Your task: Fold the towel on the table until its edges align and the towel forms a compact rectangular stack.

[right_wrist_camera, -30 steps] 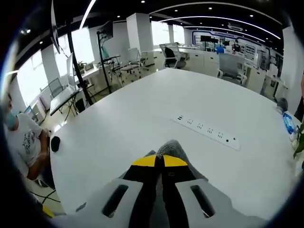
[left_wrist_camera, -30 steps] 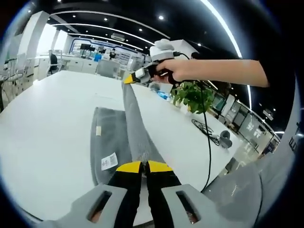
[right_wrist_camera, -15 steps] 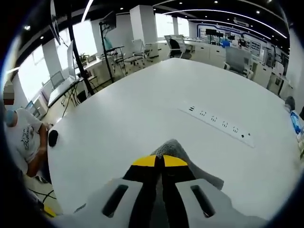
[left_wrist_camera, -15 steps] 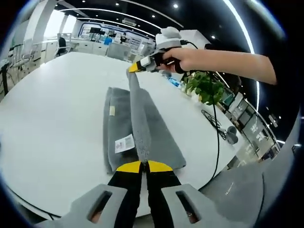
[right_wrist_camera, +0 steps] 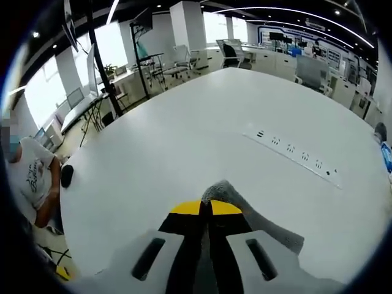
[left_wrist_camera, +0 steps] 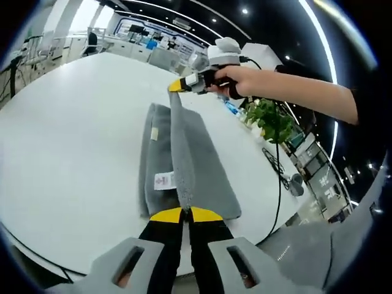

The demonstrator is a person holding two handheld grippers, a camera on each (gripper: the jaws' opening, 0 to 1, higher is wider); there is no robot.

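Left gripper (left_wrist_camera: pixel 185 214): at 6 o'clock, jaws pressed together on near towel edge.
Towel (left_wrist_camera: pixel 199 159): grey, centre of white table (left_wrist_camera: pixel 73 135); one layer lifted taut between both tools, rest flat beneath.
Right gripper (left_wrist_camera: pixel 177 86): at 12 o'clock, pinching far edge.
Progress: apparently mid-fold; lifted edge not yet laid, alignment and further folds pending.
Obscured: label (left_wrist_camera: pixel 164 181) print unreadable; far towel corners hard to judge.
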